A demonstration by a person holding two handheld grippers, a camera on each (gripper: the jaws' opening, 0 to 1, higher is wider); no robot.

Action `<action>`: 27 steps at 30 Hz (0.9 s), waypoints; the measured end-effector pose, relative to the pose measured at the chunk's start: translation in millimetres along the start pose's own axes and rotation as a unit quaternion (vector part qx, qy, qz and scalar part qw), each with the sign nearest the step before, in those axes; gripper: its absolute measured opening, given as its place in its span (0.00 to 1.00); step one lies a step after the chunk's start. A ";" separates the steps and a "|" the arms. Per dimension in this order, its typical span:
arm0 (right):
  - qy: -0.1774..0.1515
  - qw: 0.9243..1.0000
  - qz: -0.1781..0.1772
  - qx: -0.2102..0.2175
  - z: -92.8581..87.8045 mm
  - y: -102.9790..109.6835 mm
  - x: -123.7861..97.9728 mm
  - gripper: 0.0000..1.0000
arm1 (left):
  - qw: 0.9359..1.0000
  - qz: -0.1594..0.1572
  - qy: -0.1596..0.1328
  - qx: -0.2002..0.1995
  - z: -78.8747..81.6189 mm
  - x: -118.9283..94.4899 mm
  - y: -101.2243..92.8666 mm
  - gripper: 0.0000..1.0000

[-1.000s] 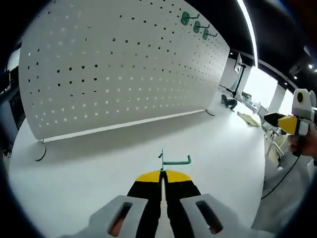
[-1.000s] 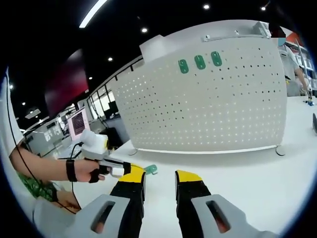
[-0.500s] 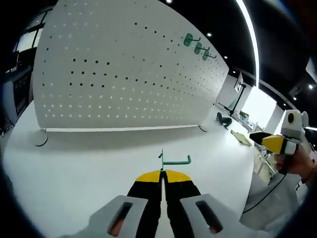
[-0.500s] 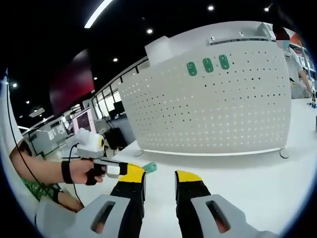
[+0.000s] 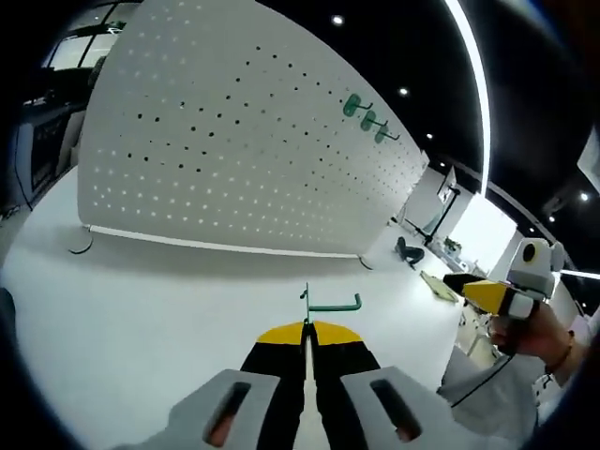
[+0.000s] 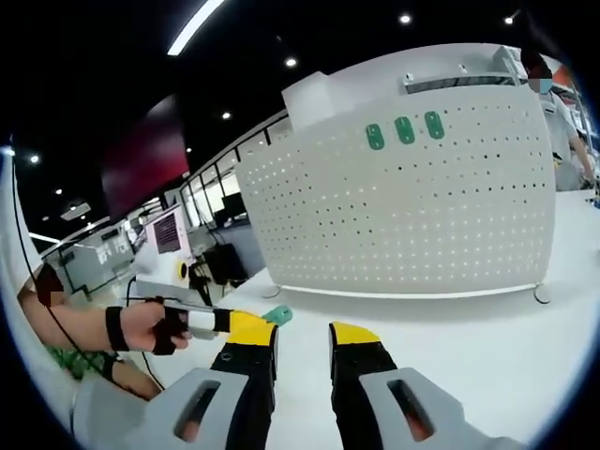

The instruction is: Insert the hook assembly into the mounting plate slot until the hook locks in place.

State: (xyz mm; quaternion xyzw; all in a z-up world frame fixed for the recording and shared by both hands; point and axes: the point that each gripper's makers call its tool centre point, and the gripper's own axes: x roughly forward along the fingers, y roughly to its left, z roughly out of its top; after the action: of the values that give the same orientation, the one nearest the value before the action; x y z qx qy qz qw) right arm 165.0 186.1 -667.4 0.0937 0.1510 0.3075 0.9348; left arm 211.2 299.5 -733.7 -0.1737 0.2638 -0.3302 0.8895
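Observation:
My left gripper (image 5: 307,325) is shut on a green wire hook (image 5: 330,304), whose arm points right above the yellow jaw tips. Beyond it stands the white pegboard mounting plate (image 5: 234,159), upright on the white table (image 5: 141,309), with three green hooks (image 5: 365,119) seated near its upper right. In the right gripper view, my right gripper (image 6: 300,331) is open with nothing between its fingers. The left gripper (image 6: 246,324) comes in from the left there, held by a hand, with the green hook (image 6: 277,315) at its tip. The pegboard (image 6: 412,216) and its three green hooks (image 6: 404,130) stand behind.
The pegboard rests on small curved feet (image 5: 79,246) at its corners. A person's hand holds the right gripper (image 5: 492,292) at the right edge of the left gripper view. Desks and monitors (image 6: 167,234) fill the dim room behind.
The left gripper's camera has swung, so the pegboard sits higher and farther left now. The hook stays clamped the same way. In the right gripper view the pegboard drifted slightly right.

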 end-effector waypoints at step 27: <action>0.008 0.999 0.043 -0.003 -7.6 30.8 8.0 0.20 | 0.993 -0.103 -0.047 -0.043 13.6 -37.1 -68.3 0.02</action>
State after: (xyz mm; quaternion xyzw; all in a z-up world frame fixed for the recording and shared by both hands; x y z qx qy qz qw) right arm 151.8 216.0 -668.0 0.0949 0.1537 0.3489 0.9196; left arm 161.4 277.3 -676.7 -0.2532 0.2159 -0.3998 0.8541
